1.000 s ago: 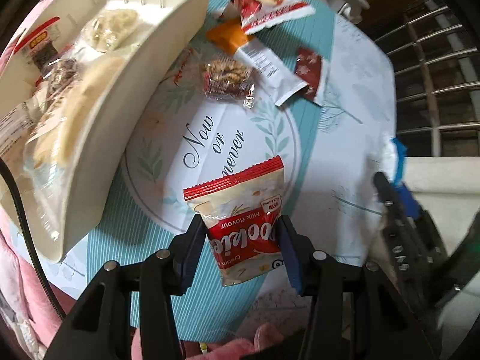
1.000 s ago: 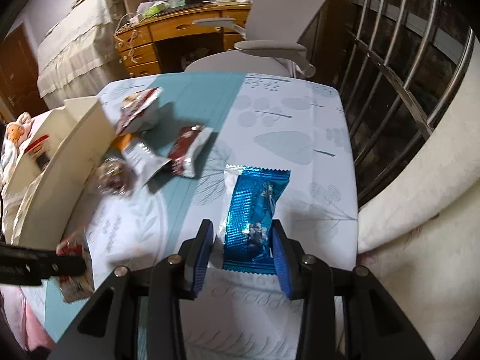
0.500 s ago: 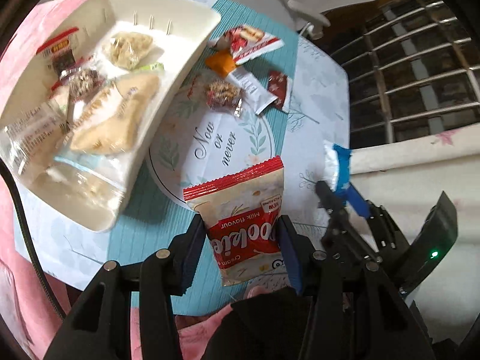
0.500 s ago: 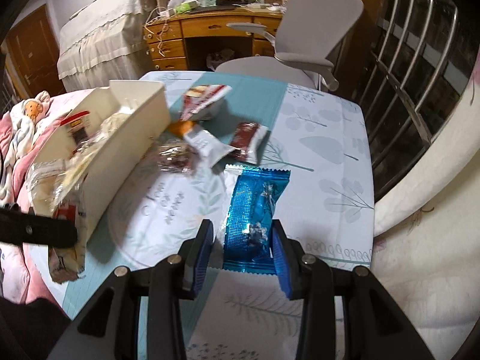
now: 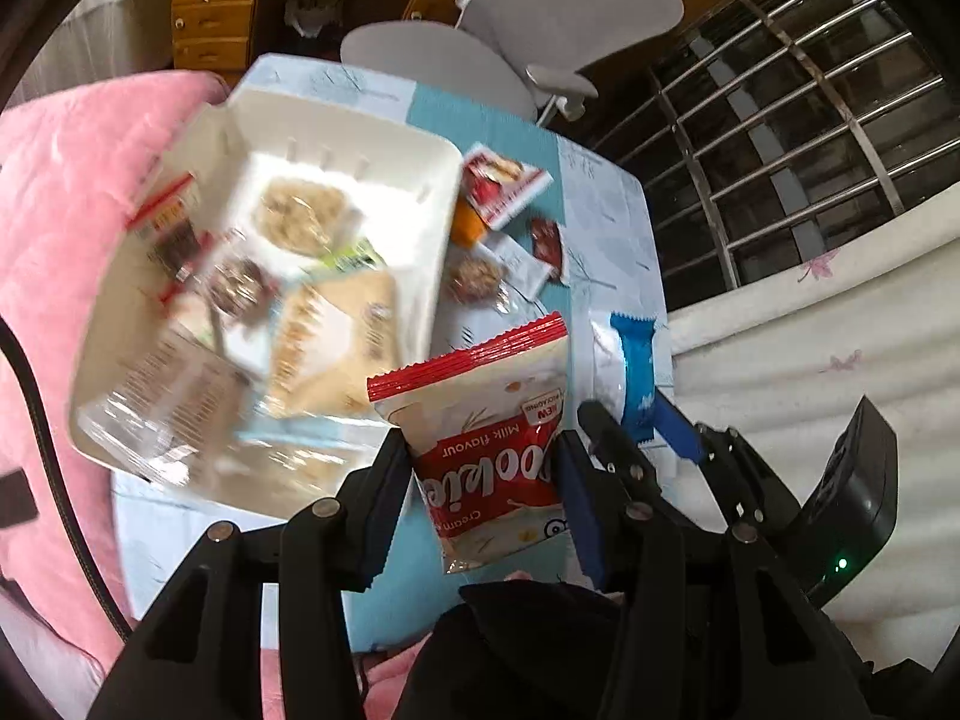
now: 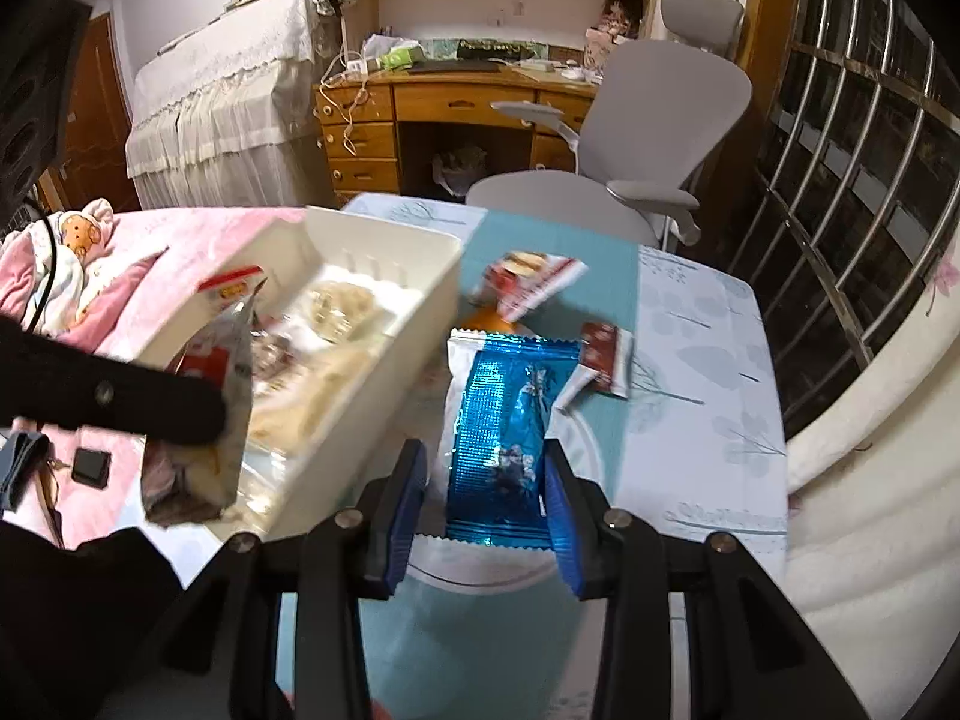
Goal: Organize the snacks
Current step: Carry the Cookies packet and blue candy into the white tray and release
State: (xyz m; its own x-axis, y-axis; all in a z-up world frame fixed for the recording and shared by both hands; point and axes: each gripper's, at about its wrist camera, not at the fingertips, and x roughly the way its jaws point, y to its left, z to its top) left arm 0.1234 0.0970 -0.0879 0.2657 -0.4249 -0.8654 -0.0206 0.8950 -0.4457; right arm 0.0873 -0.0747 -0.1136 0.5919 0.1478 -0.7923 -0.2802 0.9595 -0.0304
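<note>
Snacks are being carried to the bin (image 5: 336, 138), a cookie pack (image 5: 489, 420) clamped in the left gripper (image 5: 480, 480) and a blue pack (image 6: 498, 420) in the right gripper (image 6: 486, 492), release over the bin judged next.

The left wrist camera looks down from high up over the white plastic snack bin (image 5: 336, 138). The right wrist camera looks forward over the table with the teal leaf-print cloth (image 6: 690, 324) toward a grey office chair (image 6: 648, 120). Both views share the bin (a bit blurry), the table and the chair.
</note>
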